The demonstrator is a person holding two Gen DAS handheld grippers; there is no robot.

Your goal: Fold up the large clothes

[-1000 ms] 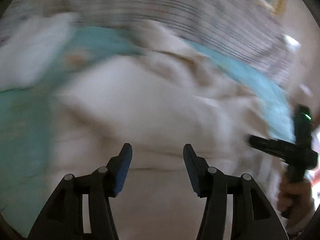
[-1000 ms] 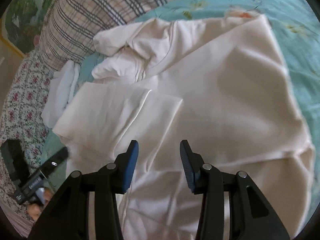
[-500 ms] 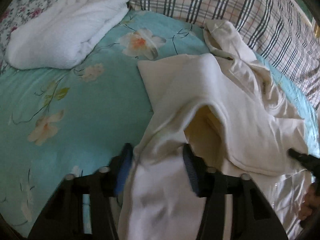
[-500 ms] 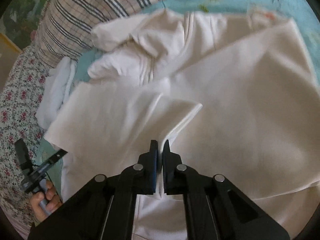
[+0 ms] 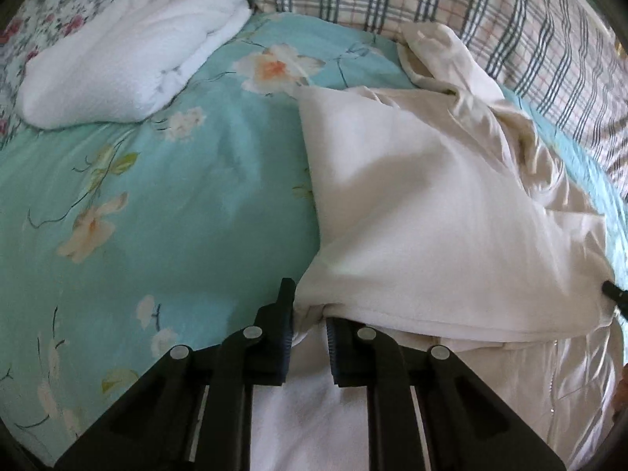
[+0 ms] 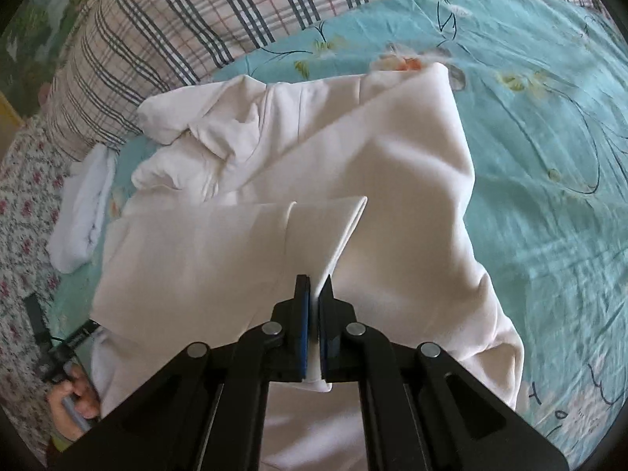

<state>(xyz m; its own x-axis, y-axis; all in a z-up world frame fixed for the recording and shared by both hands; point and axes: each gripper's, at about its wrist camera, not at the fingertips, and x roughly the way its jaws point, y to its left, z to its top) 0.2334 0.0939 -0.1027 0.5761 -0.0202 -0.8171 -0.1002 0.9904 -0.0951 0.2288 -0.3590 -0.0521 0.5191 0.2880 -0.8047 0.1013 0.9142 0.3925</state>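
Whereas a second before both claws gaped, the right claw point(image 6: 313, 294) pinched the cream garment point(image 6: 392, 180) at centre frame and the left claw point(image 5: 308, 314) seemingly clamped its edge, starting a fold.

A bed covered by a turquoise quilt printed with pale orange-centred flowers point(image 5: 165, 212) carries everything here. On the quilt, at the far left in the left wrist view, lies a folded white terry towel point(image 5: 129, 59), well apart from a large cream-white garment point(image 5: 424, 212) spread crumpled over the quilt's right part. A plaid pillow with dark blue and pink lines point(image 5: 451, 4) lies along the far edge, the garment's bunched top touching it. Left of the quilt shows a sheet with small red flowers point(image 6: 19, 212)
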